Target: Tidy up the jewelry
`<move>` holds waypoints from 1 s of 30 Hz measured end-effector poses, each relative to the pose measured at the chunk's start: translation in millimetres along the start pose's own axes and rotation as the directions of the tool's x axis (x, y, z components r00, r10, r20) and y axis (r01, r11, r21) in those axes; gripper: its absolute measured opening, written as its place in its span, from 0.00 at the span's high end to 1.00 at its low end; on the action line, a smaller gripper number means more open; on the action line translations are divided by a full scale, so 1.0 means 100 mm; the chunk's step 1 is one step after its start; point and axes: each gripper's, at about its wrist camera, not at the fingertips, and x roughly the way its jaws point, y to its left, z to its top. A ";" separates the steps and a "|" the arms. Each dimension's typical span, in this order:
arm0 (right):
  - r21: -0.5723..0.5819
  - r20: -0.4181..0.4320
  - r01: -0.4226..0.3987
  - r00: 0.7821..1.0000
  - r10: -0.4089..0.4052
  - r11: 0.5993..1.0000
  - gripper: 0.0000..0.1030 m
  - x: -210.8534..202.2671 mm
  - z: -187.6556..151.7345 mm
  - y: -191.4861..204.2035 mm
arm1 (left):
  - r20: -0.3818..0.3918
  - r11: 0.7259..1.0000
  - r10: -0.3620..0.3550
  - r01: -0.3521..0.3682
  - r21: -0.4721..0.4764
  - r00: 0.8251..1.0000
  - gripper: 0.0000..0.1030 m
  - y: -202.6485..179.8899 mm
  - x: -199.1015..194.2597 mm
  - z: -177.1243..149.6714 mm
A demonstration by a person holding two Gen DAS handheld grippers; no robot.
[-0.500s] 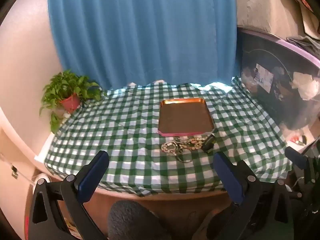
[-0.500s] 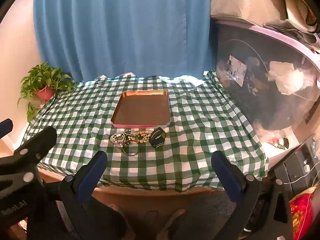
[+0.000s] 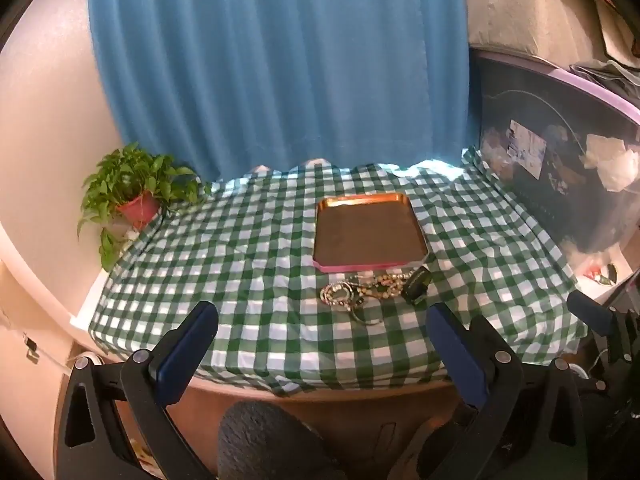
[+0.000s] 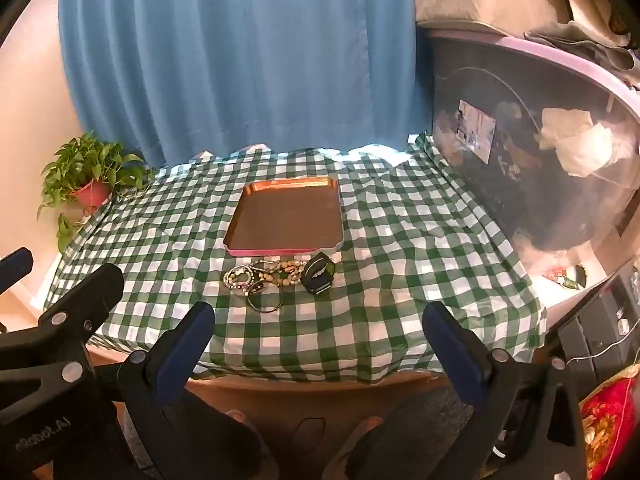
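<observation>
jewelry pile: beaded strands and chains in a tangle, lying on the checked tablecloth, just in front of the tray's near edge; not in the tray. a thin ring or bangle lies at the pile's near side, touching or overlapping it.
dark small object: just right of the pile, near the tray's front right corner; a watch or a clip, cannot tell which.
tray: copper-toned, pink rim, flat on the cloth, nothing in it.
left gripper: jaws spread wide, nothing between them, held back over the table's near edge, well apart from the pile.
right gripper: likewise spread wide and unladen, well apart from the pile.
surroundings: potted plant at far left corner, blue curtain behind, clear storage bin to the right.
step, judged: start of task; nothing sorted yet, approach not begun.
next move, judged: bring one gripper down onto a single piece, likely the ring or dark object at the pile's edge, since the tangled strands may drag together.
</observation>
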 end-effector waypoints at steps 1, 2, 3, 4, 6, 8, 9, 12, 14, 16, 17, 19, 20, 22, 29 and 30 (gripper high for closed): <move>-0.006 0.003 0.006 1.000 -0.006 1.000 0.00 0.01 0.00 0.03 | -0.001 1.000 -0.001 0.001 -0.005 1.000 0.00 0.00 0.00 -0.01; 0.000 0.013 0.000 1.000 0.000 1.000 0.00 -0.02 -0.03 -0.05 | -0.001 1.000 -0.001 0.001 -0.008 1.000 0.00 0.01 0.00 -0.02; 0.002 0.016 -0.001 1.000 0.001 1.000 0.00 -0.03 -0.04 -0.06 | -0.003 1.000 -0.002 0.002 -0.008 1.000 0.00 0.01 0.00 -0.03; 0.002 0.016 -0.003 1.000 0.003 1.000 0.00 -0.03 -0.04 -0.05 | -0.008 1.000 -0.005 0.005 -0.010 1.000 0.00 0.03 0.00 0.02; 0.003 0.011 0.000 1.000 0.000 1.000 0.00 -0.03 -0.02 -0.04 | -0.015 1.000 -0.011 0.011 -0.013 1.000 0.00 0.03 0.02 -0.01; 0.001 0.013 0.001 1.000 -0.001 1.000 0.00 -0.04 -0.02 -0.05 | -0.016 1.000 -0.018 0.018 -0.012 1.000 0.00 0.00 0.02 -0.03; 0.001 0.013 0.001 1.000 -0.001 1.000 0.00 -0.04 -0.03 -0.05 | -0.019 1.000 -0.020 0.020 -0.012 1.000 0.00 0.00 0.02 -0.04; 0.002 0.015 0.005 1.000 -0.005 1.000 0.00 -0.05 -0.06 -0.08 | -0.023 1.000 -0.023 0.022 -0.015 0.999 0.00 -0.01 0.02 -0.07; 0.008 0.012 0.000 1.000 0.000 1.000 0.00 -0.06 -0.07 -0.09 | -0.028 1.000 -0.019 0.018 -0.014 0.999 0.00 -0.05 0.03 -0.05; 0.005 0.015 0.002 1.000 -0.002 1.000 0.00 -0.06 -0.09 -0.08 | -0.032 1.000 -0.020 0.020 -0.013 0.999 0.00 -0.07 0.03 -0.06; 0.003 0.016 0.002 1.000 -0.002 1.000 0.00 -0.07 -0.10 -0.08 | -0.030 1.000 -0.020 0.019 -0.012 0.999 0.00 -0.07 0.02 -0.08; 0.005 0.013 0.002 1.000 -0.002 1.000 0.00 -0.06 -0.06 -0.10 | -0.026 1.000 -0.018 0.018 -0.013 1.000 0.00 -0.08 0.01 -0.08; 0.004 0.015 0.004 1.000 -0.004 1.000 0.00 -0.07 -0.07 -0.11 | -0.028 1.000 -0.018 0.017 -0.013 0.999 0.00 -0.08 0.02 -0.06; 0.004 0.015 0.004 1.000 -0.004 1.000 0.00 -0.08 -0.08 -0.13 | -0.032 1.000 -0.022 0.021 -0.013 0.999 0.00 -0.06 0.02 -0.05; 0.003 0.012 0.004 1.000 -0.004 1.000 0.00 -0.09 -0.07 -0.10 | -0.040 1.000 -0.020 0.019 -0.018 0.999 0.00 -0.08 -0.03 -0.12; 0.002 0.011 0.004 1.000 -0.004 1.000 0.00 -0.10 -0.08 -0.11 | -0.044 1.000 -0.023 0.022 -0.020 0.999 0.00 -0.04 -0.03 -0.11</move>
